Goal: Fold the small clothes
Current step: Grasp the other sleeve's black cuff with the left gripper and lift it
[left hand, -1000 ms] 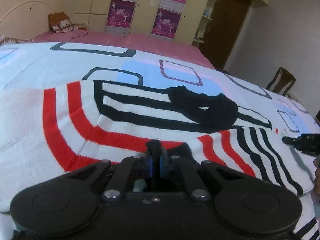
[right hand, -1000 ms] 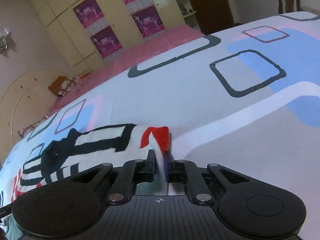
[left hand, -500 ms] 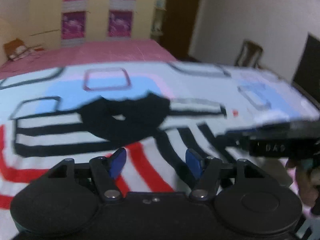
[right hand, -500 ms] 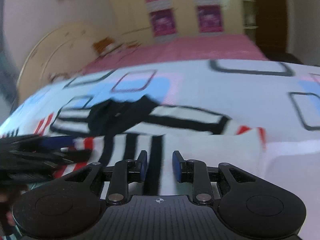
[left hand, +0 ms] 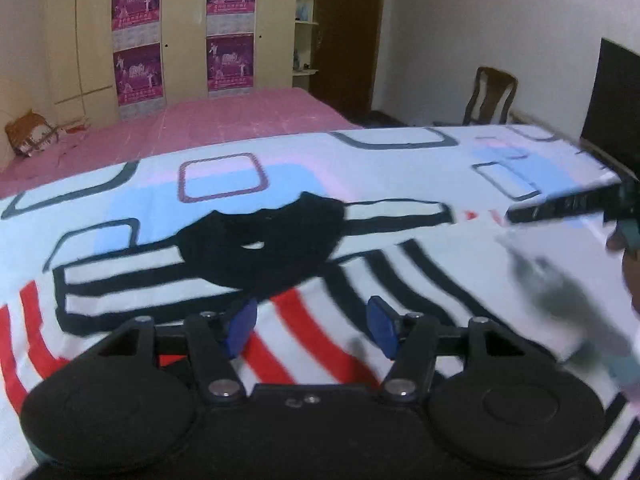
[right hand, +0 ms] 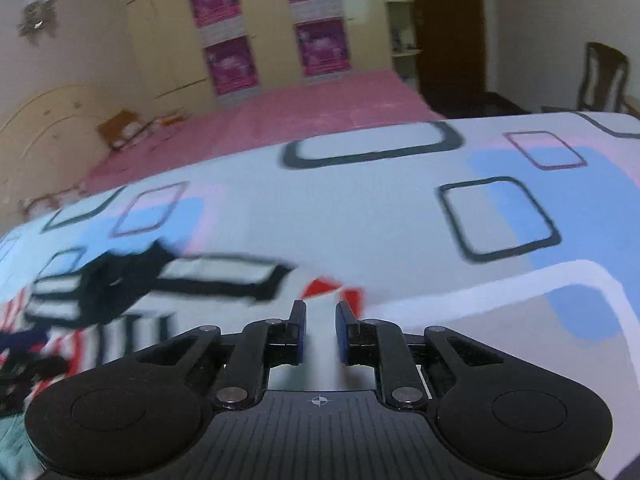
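A small white sweater [left hand: 168, 280] with red and black stripes and a black collar [left hand: 260, 248] lies flat on the patterned bedsheet [left hand: 240, 176]. My left gripper [left hand: 312, 326] is open and empty just above its striped front. My right gripper [right hand: 320, 330] is open and empty above the sweater's right part [right hand: 224, 276], near a red-tipped edge [right hand: 320, 288]. The right gripper also shows, blurred, at the right of the left wrist view [left hand: 568, 204]. The left gripper shows blurred at the far left of the right wrist view [right hand: 24, 344].
The patterned sheet [right hand: 400, 208] covers the near bed. A pink bed [left hand: 200, 120] lies behind it, with a wardrobe [left hand: 180, 32] bearing purple posters. A wooden chair [left hand: 492, 96] and a dark doorway [left hand: 344, 32] are at the back right.
Both grippers let go of the sweater and opened. Both pulled back and lifted. The sweater now lies flat.
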### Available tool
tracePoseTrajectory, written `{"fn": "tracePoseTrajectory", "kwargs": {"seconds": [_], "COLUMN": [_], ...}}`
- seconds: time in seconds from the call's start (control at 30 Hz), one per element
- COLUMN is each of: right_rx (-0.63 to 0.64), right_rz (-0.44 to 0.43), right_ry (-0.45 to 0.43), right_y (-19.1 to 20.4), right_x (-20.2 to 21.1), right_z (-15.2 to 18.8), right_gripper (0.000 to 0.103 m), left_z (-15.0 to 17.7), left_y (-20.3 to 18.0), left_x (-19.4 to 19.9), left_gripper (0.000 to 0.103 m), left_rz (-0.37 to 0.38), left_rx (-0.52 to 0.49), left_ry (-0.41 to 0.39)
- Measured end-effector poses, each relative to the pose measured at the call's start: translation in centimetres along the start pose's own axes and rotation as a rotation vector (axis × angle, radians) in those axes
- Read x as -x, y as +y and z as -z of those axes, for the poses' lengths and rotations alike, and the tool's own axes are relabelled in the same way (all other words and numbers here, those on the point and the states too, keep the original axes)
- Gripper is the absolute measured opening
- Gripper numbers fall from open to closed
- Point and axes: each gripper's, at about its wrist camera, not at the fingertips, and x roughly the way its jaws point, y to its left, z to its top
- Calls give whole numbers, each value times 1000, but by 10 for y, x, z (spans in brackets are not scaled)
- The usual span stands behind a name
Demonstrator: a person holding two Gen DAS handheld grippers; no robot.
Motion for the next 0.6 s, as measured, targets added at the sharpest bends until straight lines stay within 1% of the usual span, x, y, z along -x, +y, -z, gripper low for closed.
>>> {"fn": "tracePoseTrajectory", "kwargs": {"seconds": [0.03, 0.1, 0.13, 0.2, 0.27, 0.3, 0.33, 0.37, 0.4, 0.43, 0.47, 0.5, 0.53, 0.57, 0.6], "right_rx": [22, 60, 98, 119, 112, 117, 123, 125, 124, 126, 144, 161, 155, 127, 84], "right_rz": [8, 35, 53, 107, 88, 77, 66, 58, 65, 72, 84, 99, 102, 87, 65], "right_ry": [36, 137, 103, 103, 52, 40, 44, 66, 115, 124, 97, 102, 104, 90, 75], "right_y": [9, 22, 27, 34, 41, 46, 51, 55, 56, 58, 62, 67, 71, 71, 68], "right_x": [0, -5, 0, 12, 36, 47, 53, 52, 45, 42, 43, 44, 46, 50, 55], "right_z": [6, 28, 37, 39, 41, 45, 52, 60, 72, 81, 86, 84, 81, 78, 75], "right_gripper": [17, 16, 16, 17, 17, 17, 17, 17, 17, 16, 16, 17, 17, 17, 17], "left_z": [4, 19, 20, 14, 15, 18, 23, 30, 39, 40, 40, 37, 36, 36, 37], "left_y": [-2, -5, -6, -7, -7, -7, -8, -9, -9, -11, -12, -13, -12, -10, -7], "left_x": [-2, -17, -14, -4, 12, 17, 17, 14, 9, 10, 11, 12, 13, 15, 17], "left_gripper": [61, 62, 62, 61, 62, 63, 64, 64, 65, 65, 65, 65, 65, 66, 72], "left_rz": [5, -9, -13, -9, 4, 4, -2, -13, -19, -25, -32, -33, -30, -28, -34], "left_rx": [6, 11, 6, 13, 24, 26, 23, 20, 16, 7, 0, -4, -1, 7, 19], "left_ry": [20, 103, 86, 109, 70, 65, 77, 104, 111, 89, 89, 99, 103, 103, 101]}}
